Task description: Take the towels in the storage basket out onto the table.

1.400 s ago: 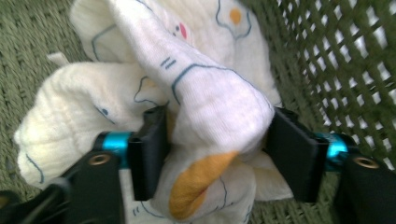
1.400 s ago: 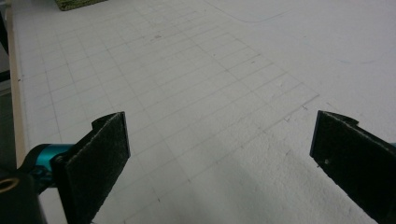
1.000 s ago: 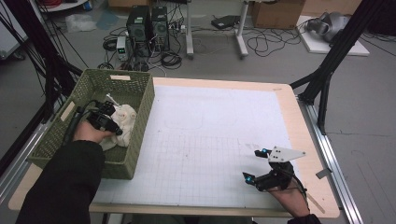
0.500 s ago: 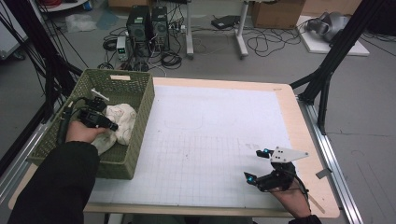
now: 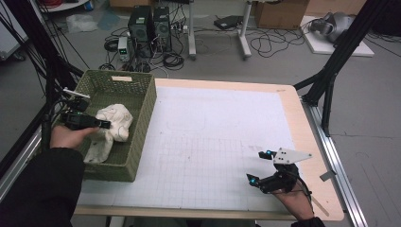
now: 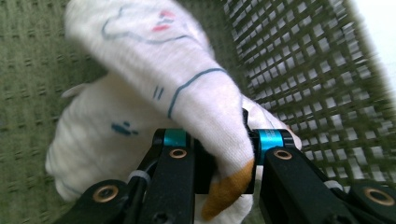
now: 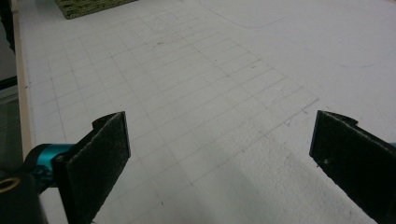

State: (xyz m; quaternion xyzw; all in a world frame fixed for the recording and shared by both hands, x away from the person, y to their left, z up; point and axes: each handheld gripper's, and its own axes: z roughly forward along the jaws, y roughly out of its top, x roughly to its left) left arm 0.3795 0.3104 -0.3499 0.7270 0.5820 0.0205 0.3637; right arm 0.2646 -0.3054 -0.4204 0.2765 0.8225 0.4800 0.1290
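White sock (image 6: pixel 187 93) with an orange toe sits in the green basket (image 5: pixel 142 99), now pinched by the just-closed left gripper (image 6: pixel 218 144) and starting to lift; right gripper (image 5: pixel 259 166) rests spread on the table.

From my remote seat, the sock (image 6: pixel 187 93) in the left claw (image 6: pixel 219 154) reads as soft knitted cloth, matt white with a fuzzy nap and an ochre toe. The basket (image 5: pixel 142 118) at the left of the high view looks like woven green plastic, slightly rough. I see the worktop (image 5: pixel 302 118) edged in pale smooth wood, its white gridded mat (image 7: pixel 210 93) matt and grainy. The right claw (image 7: pixel 219 163) has coarse black felt-like pads (image 7: pixel 100 154) and glossy teal metal collars.
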